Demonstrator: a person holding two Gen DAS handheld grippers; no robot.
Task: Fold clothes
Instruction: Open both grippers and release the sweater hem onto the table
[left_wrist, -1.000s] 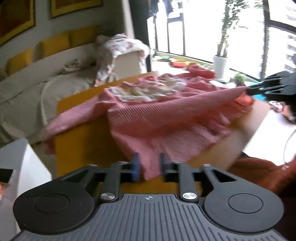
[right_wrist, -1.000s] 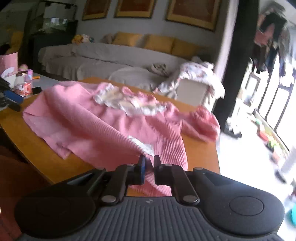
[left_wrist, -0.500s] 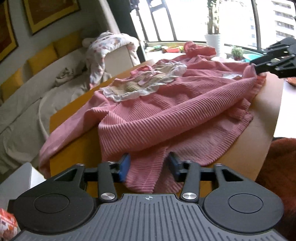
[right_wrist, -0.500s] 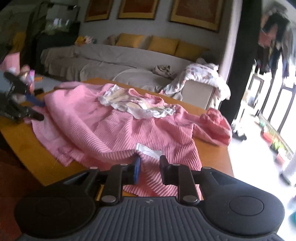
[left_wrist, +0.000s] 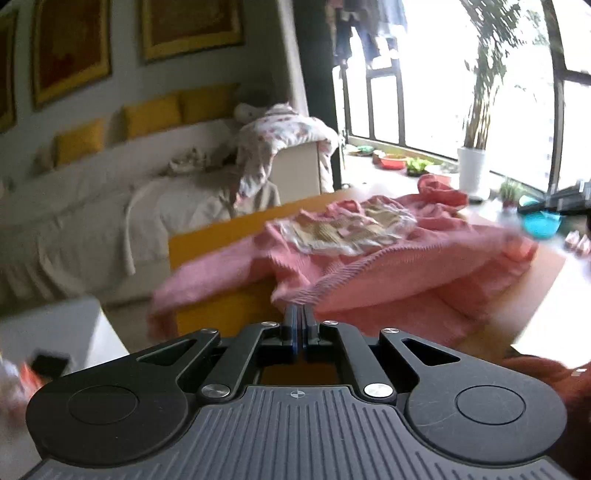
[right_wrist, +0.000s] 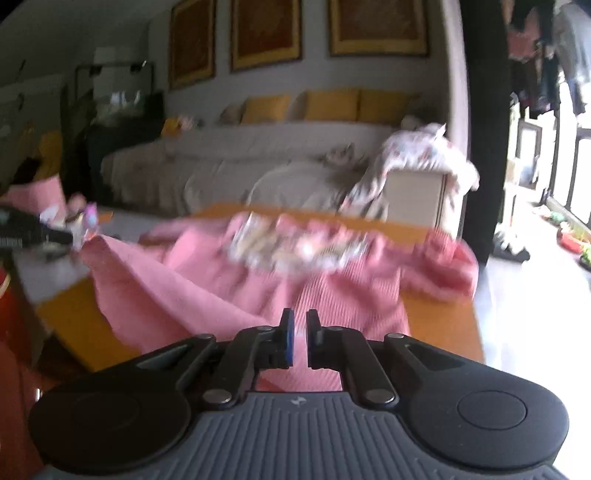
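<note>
A pink ribbed garment (left_wrist: 388, 266) with a cream lace collar (left_wrist: 343, 229) lies on the orange table (left_wrist: 221, 314); it also shows in the right wrist view (right_wrist: 295, 280). My left gripper (left_wrist: 300, 314) is shut on the garment's near hem and lifts it off the table. My right gripper (right_wrist: 299, 325) is nearly shut, with a narrow gap; pink cloth sits at the fingertips, and blur hides whether it is pinched. The left gripper also shows at the far left of the right wrist view (right_wrist: 55, 236), holding cloth. The right gripper shows at the far right of the left wrist view (left_wrist: 561, 201).
A covered grey sofa (left_wrist: 92, 221) with yellow cushions stands behind the table. A floral cloth (left_wrist: 280, 147) drapes a cabinet. A white side table (left_wrist: 55, 332) is at the left. A potted plant (left_wrist: 472, 170) and balcony windows are at the right.
Both grippers opened half a second ago, then closed again. The left one now pinches the hem and has lifted it. Both views are blurred by motion.
</note>
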